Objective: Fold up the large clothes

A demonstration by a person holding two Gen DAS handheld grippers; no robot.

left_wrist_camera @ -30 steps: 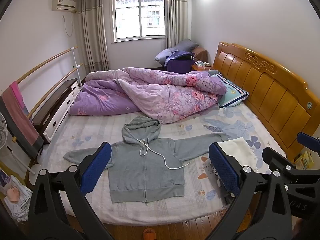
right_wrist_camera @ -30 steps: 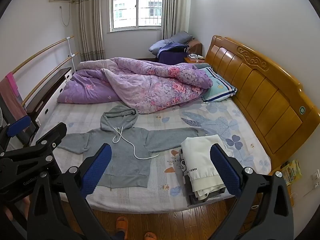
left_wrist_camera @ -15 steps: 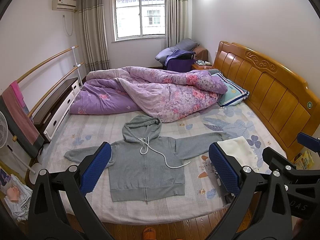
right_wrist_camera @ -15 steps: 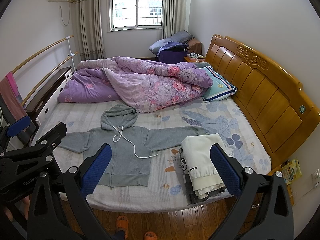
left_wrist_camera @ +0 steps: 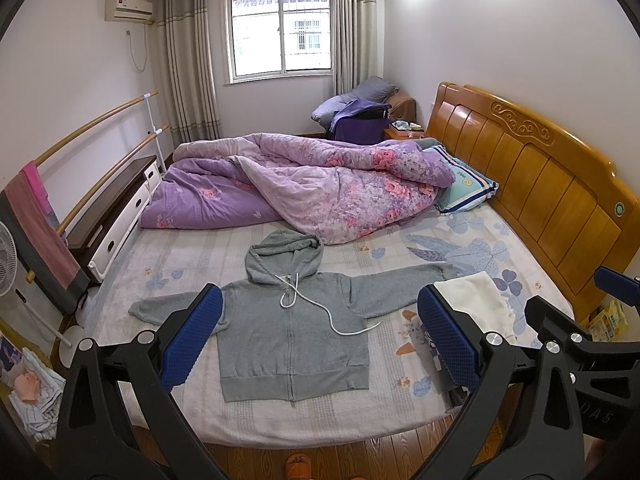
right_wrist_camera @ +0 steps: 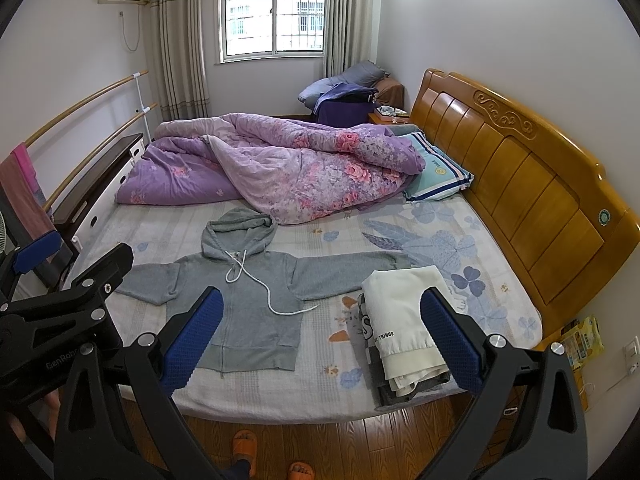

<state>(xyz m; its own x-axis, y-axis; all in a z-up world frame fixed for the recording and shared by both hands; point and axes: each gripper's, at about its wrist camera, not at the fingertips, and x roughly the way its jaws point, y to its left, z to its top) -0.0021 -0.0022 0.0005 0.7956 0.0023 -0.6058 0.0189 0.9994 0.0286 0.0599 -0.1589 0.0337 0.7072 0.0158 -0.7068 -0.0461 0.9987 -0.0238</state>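
Both grippers were held wide open and empty above the bed's near edge: left gripper (left_wrist_camera: pixel 320 340), right gripper (right_wrist_camera: pixel 320 340). Gray hoodie (left_wrist_camera: pixel 292 332) was spread flat on the bed (left_wrist_camera: pixel 160 248), straight ahead of the left one, ahead-left of the right. Sleeves ran crosswise, zipper pointed back at them. Left looked nearer, so probably the first grab. Folded pile (right_wrist_camera: pixel 404 320) sat under the right.

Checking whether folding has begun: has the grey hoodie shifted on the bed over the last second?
No. The grey hoodie lies spread flat, same spot relative to the folded white garment.
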